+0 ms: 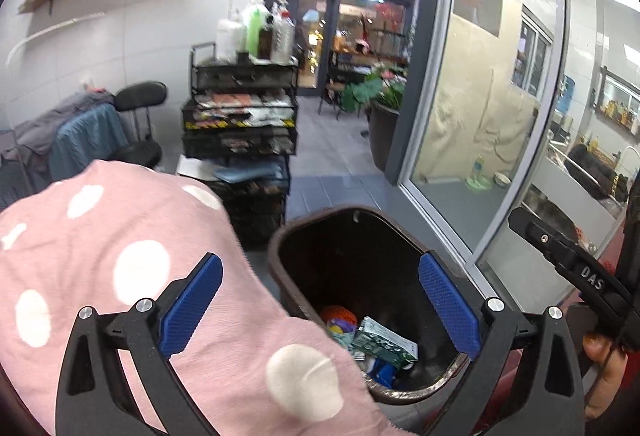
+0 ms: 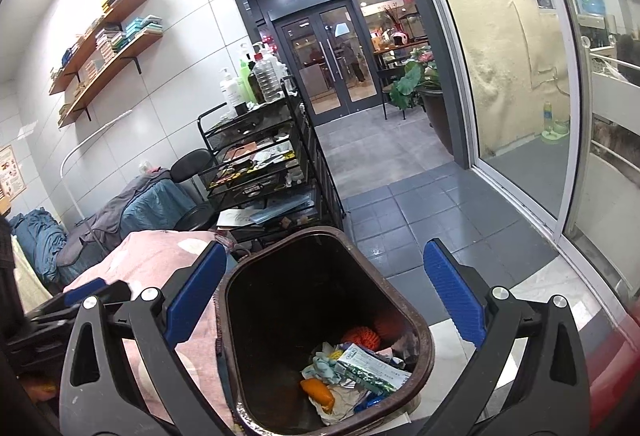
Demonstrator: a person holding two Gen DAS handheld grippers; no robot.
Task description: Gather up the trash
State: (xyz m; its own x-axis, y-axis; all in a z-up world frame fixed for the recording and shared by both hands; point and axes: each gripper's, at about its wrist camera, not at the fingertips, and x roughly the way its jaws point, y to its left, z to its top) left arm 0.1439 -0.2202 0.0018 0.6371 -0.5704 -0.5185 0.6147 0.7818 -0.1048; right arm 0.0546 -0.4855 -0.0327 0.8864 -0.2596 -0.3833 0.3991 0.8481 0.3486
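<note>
A brown trash bin [image 1: 280, 248] [image 2: 224, 296] stands open on the floor below both grippers. It holds a green-and-white packet [image 1: 384, 344] [image 2: 368, 368], an orange ball [image 1: 338, 316] [image 2: 360, 336], crumpled paper and other scraps. My left gripper [image 1: 320, 268] hangs open over the bin's left side with nothing between its blue pads. In the right wrist view, my right gripper [image 2: 325, 252] is also open and empty above the bin's mouth. A pink polka-dot cloth [image 1: 140, 276] [image 2: 160, 260] lies against the bin's left side.
A black wire cart [image 1: 240, 107] [image 2: 260, 155] with bottles on top stands just behind the bin. A black stool [image 1: 140, 115] and draped cloths are on the left. A glass sliding door [image 1: 480, 115] runs along the right, with a potted plant [image 1: 384, 103] beyond.
</note>
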